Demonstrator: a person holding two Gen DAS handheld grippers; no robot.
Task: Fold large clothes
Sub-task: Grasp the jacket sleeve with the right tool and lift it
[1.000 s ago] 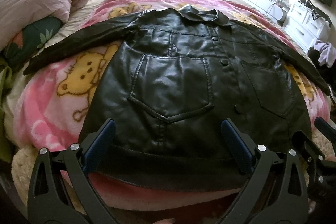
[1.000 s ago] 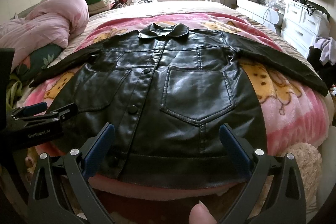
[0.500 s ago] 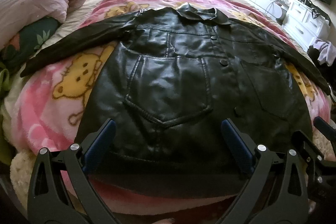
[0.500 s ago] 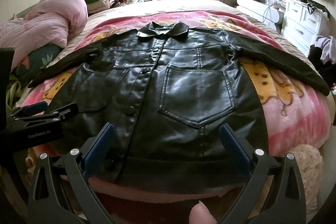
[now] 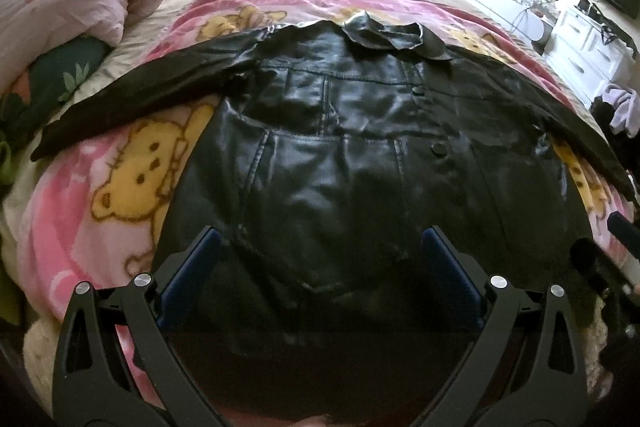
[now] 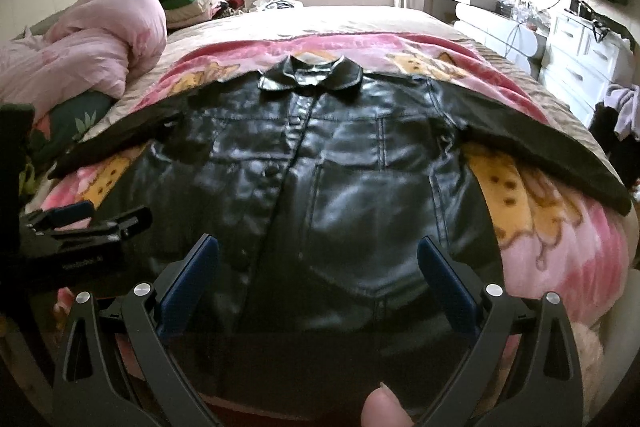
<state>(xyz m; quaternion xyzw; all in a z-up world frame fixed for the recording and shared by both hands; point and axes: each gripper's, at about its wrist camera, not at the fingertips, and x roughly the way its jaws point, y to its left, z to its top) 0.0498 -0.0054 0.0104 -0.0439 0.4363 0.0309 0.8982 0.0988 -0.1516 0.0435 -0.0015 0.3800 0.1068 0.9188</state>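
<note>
Lying flat on the bed (image 6: 352,23) right ahead of my two grippers is a big black leather jacket (image 6: 340,187). It is face up, with its collar (image 6: 310,75) at the far end and its bottom hem close to me. Both sleeves reach out to the sides.

My left gripper (image 5: 320,247) is wide open. Its blue fingers (image 5: 192,267) stand far apart over the low part of the jacket, near the hem. A big pocket (image 5: 324,203) sits just ahead of it, between the fingers. I cannot tell if the fingers touch the leather.

My right gripper (image 6: 316,255) is wide open too and holds nothing. It hangs over the other low part of the jacket, with a second pocket (image 6: 384,223) just ahead. My thumb (image 6: 382,407) shows at the bottom edge of that view. Off to its left side I can see my left gripper from the side.

Under the jacket is a pink blanket (image 6: 560,239) with yellow bears on it. A puffy pink quilt (image 6: 88,43) is bunched up far off to the left. White drawers (image 6: 580,63) stand far off to the right.
</note>
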